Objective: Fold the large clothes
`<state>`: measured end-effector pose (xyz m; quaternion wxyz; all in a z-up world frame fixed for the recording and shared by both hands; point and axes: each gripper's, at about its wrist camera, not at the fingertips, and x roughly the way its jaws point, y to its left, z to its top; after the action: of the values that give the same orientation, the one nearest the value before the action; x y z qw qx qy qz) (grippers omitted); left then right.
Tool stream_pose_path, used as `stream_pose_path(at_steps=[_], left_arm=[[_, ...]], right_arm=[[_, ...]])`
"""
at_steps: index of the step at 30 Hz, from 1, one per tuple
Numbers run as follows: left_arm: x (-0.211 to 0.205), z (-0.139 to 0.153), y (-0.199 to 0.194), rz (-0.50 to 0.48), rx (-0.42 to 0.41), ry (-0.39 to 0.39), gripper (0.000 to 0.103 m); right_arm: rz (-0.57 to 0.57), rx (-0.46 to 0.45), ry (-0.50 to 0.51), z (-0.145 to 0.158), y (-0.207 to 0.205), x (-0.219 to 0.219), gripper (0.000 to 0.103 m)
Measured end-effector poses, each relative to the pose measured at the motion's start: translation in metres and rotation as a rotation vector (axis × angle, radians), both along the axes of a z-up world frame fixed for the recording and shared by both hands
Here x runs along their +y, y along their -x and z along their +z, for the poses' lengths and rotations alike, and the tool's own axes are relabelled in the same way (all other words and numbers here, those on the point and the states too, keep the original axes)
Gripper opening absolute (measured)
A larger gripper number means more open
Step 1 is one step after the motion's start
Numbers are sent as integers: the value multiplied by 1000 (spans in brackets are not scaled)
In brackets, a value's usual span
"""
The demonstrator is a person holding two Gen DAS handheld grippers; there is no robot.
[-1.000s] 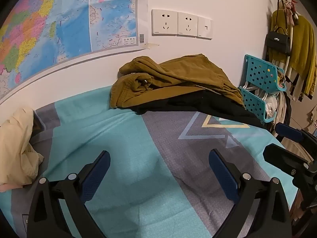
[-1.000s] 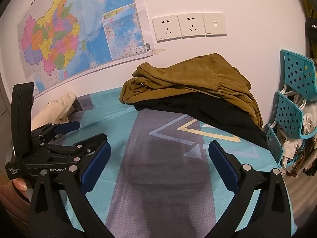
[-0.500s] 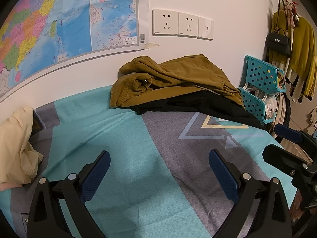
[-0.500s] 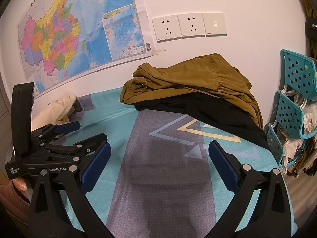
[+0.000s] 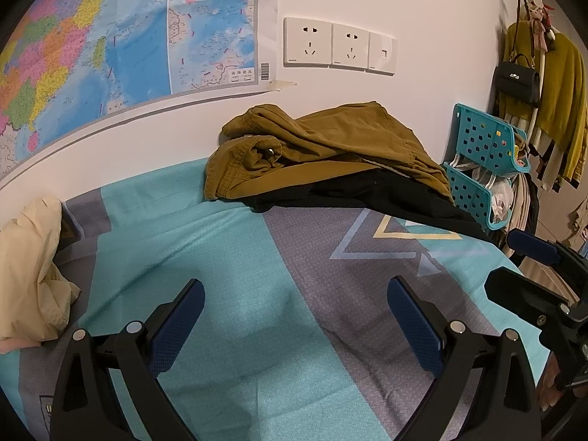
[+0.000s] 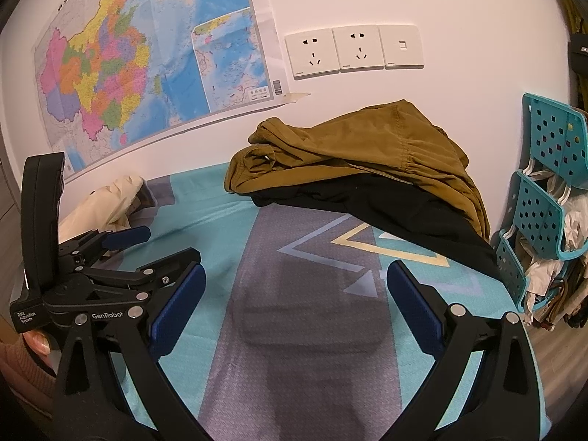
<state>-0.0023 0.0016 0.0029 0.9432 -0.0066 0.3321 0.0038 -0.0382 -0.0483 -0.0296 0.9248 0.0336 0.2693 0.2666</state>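
Observation:
An olive-brown garment (image 5: pixel 330 147) lies crumpled on top of a black garment (image 5: pixel 386 198) at the far side of the bed, against the wall. Both also show in the right wrist view: the olive one (image 6: pixel 367 147) and the black one (image 6: pixel 397 209). My left gripper (image 5: pixel 294 316) is open and empty, above the teal and grey bedspread (image 5: pixel 220 257), well short of the pile. My right gripper (image 6: pixel 294 301) is open and empty, also short of the pile. The left gripper shows at the left of the right wrist view (image 6: pixel 147 246).
A cream garment (image 5: pixel 29 272) lies bunched at the bed's left end. A teal perforated rack (image 5: pixel 481 169) with clothes stands off the bed's right side. A map and wall sockets (image 5: pixel 338 47) are on the wall behind. Clothes and a black bag (image 5: pixel 518 81) hang at the far right.
Almost nothing has moved. Both grippers stay open and hover in nearly the same place over the bedspread.

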Motion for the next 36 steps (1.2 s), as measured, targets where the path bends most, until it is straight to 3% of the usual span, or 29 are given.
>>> stream_pose_path(at_steps=[19,30,36], left_arm=[[3,-2,-9,11,19,15,96],[25,-7,-49,42,63,60,96],[47,-15,-80,99,98,70,96]], right_arm=[[14,7,-2,1,-10,3,97],[71,-20,30,17,-55,19,97],[131,-42,82,29,-113,52,97]])
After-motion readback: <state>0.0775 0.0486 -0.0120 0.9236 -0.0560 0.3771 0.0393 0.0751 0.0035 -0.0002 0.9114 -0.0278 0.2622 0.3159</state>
